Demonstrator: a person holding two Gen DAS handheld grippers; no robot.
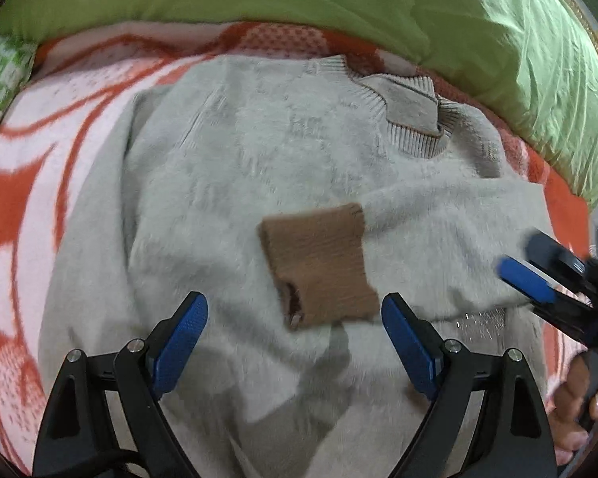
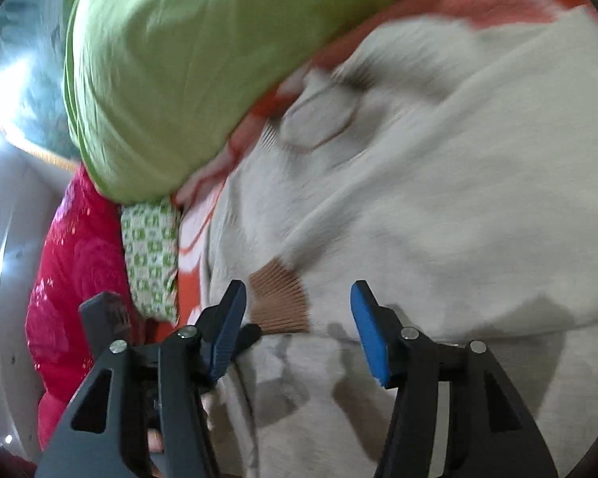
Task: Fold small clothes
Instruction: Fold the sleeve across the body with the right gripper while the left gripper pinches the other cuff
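Lying flat mid-frame: grey sweater (image 1: pixel 235 199) on an orange-and-white blanket (image 1: pixel 28 183).
Left tongs (image 1: pixel 295 318) released, flanking the brown cuff (image 1: pixel 319 263); right tongs (image 2: pixel 297 314) likewise released, lower frame.

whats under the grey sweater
The grey sweater lies on an orange-and-white patterned blanket, which shows around its edges. Whatever the sweater itself covers is hidden.

A bedroom in a home: ahead of the jaws lies a bed spread with an orange-and-white blanket (image 1: pixel 40 183), a green pillow (image 1: pixel 339 4) at its far edge, a smaller green-patterned cushion (image 2: pixel 151 255) and red bedding (image 2: pixel 75 279) beside it.
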